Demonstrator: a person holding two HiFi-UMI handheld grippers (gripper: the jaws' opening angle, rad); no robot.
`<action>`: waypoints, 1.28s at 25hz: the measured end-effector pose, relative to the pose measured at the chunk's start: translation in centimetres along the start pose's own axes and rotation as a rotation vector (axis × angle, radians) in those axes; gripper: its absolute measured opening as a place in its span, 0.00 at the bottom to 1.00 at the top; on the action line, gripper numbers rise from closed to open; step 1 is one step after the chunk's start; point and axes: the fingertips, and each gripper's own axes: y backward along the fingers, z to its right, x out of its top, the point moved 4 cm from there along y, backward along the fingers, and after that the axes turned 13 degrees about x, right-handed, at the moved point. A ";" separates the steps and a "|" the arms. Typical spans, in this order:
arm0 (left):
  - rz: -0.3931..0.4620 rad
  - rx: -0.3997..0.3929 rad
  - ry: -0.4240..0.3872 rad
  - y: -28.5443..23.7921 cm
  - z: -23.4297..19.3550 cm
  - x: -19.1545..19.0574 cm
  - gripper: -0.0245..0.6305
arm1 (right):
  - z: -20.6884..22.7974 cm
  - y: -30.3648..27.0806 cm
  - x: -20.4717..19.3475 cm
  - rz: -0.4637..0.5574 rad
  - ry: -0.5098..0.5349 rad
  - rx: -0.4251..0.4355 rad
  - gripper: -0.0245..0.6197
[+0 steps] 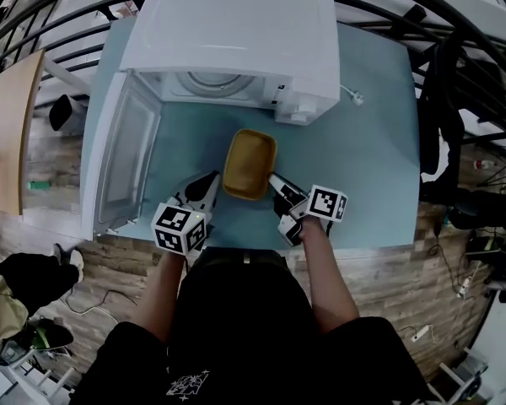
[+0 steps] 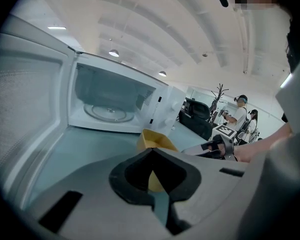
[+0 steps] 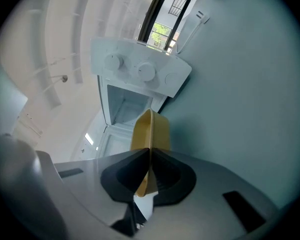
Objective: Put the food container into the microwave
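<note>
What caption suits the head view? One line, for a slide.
Two-handed grasp: left claw and right claw grip the yellow food container before the open microwave on a teal table.

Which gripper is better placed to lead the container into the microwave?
Left, probably. Both grip the food container, but the left gripper lines up with the microwave cavity; the right gripper faces its control panel.

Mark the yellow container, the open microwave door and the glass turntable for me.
yellow container (image 1: 250, 163), head view, middle of its inside floor.
microwave door (image 1: 122, 163), head view, its inner window panel.
glass turntable (image 2: 109, 113), left gripper view, the plate's centre.
</note>
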 end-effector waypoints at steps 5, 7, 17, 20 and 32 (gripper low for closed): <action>0.016 0.025 0.023 -0.2 -1.8 0.8 0.05 | -0.3 -2.1 0.9 -0.024 0.013 0.001 0.08; 0.020 0.030 0.030 -0.4 -2.3 1.1 0.05 | -0.8 -3.1 1.3 -0.028 0.015 0.031 0.08; 0.040 0.066 0.062 -1.1 -5.0 2.5 0.05 | -1.6 -6.5 3.3 -0.006 0.036 0.003 0.08; 0.052 0.065 0.062 -1.4 -5.7 3.4 0.05 | -2.0 -7.6 3.9 -0.001 0.046 -0.006 0.08; 0.087 0.053 0.072 -2.5 -6.9 5.2 0.05 | -3.2 -10.4 5.3 0.064 0.045 -0.003 0.08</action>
